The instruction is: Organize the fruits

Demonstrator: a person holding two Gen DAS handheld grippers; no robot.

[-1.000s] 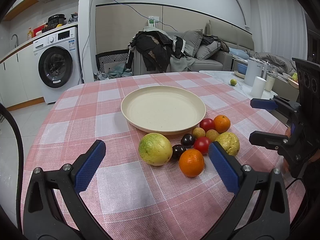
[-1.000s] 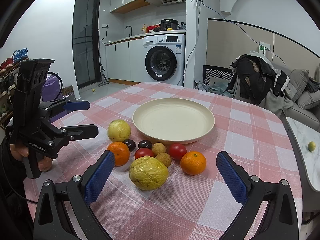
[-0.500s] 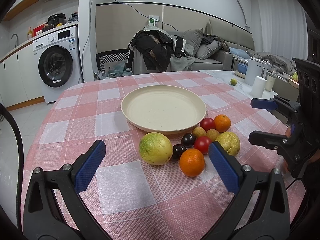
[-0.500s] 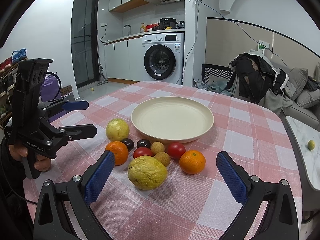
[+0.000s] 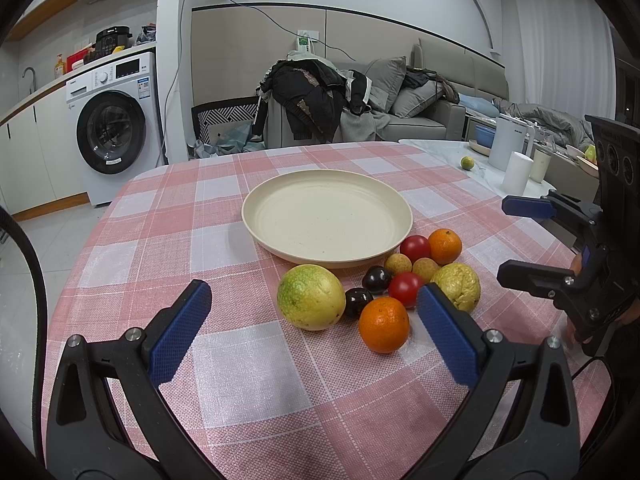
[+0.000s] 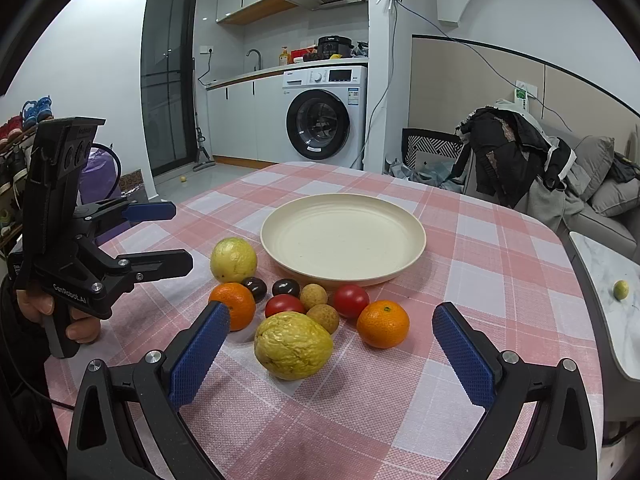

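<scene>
Both tongs [image 5: 312,336] [image 6: 332,352] gape before fruits [image 6: 294,344].

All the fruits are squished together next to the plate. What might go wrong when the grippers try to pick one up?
1. The fruits touch one another, so closing on the wrinkly yellow fruit may knock the small tan fruit and red tomato rolling.
2. Round fruits like the orange might roll across the checked tablecloth toward its edge.
3. The plate has a low rim, so a dropped fruit may roll out.
</scene>
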